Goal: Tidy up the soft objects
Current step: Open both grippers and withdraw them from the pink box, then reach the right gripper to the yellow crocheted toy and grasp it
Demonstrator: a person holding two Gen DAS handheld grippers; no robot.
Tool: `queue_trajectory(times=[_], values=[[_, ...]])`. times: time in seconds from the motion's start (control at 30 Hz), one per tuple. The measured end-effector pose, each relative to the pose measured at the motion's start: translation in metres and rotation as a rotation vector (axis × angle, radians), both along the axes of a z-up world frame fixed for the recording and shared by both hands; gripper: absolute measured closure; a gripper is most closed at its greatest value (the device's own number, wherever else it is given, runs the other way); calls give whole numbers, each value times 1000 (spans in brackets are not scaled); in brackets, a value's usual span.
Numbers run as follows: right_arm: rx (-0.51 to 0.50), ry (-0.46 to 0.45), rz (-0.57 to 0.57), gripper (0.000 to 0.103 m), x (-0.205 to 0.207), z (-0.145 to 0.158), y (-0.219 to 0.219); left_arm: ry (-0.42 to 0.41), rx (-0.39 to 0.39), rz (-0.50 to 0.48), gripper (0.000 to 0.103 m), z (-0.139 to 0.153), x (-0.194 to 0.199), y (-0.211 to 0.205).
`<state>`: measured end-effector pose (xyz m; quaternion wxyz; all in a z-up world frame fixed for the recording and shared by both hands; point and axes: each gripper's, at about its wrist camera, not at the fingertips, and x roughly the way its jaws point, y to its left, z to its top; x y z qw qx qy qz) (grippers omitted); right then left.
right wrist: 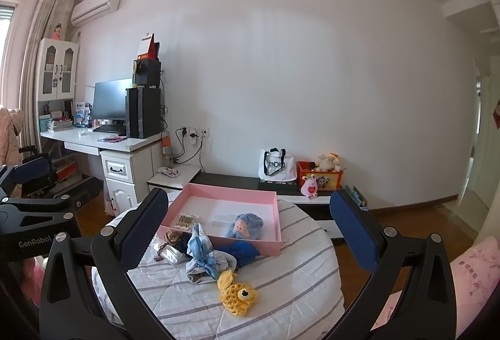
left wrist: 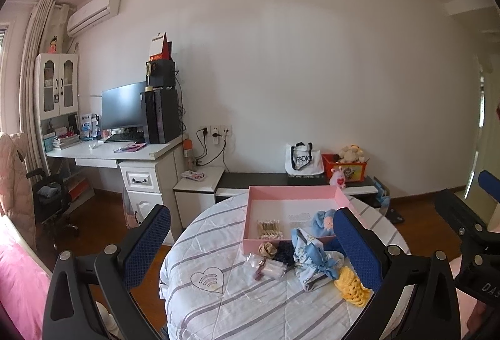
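Both tongs hang above the round bench (right wrist: 281,302), each aimed across it at the far wall. Left tongs (left wrist: 250,246) spread wide, nothing between the blue pads, and the right tongs (right wrist: 250,233) just as wide and just as bare. The right tool's black frame pokes in at the edge of the left view, so the two ride side by side.

On the striped cover, a loose pile sits just in front of the pink box (right wrist: 278,215). The yellow crochet piece (right wrist: 236,293) lies nearest, flat, with a dark eye on it. Behind it a pale blue cloth (right wrist: 203,258) is bunched and knotted, touching a dark blue piece (right wrist: 243,249) that rests against the box wall. To the left, a clear packet (left wrist: 268,268), a beige scrunchie (left wrist: 267,248) and a dark scrunchie (left wrist: 286,252) crowd together.

Inside the box: a light blue plush (right wrist: 245,224) with a pink face near the front wall, and a small packet (right wrist: 186,221) of pale items in the left corner.
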<state>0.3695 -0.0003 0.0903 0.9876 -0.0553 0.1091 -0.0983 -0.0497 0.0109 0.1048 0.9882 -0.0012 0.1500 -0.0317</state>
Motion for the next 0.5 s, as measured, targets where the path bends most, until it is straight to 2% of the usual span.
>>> queue_trajectory(times=[0.33, 0.5], values=[[15, 57, -5, 0, 15, -12, -3, 49, 11, 5, 0, -8, 12, 2], [34, 113, -21, 0, 30, -25, -10, 109, 16, 11, 0, -18, 28, 5]])
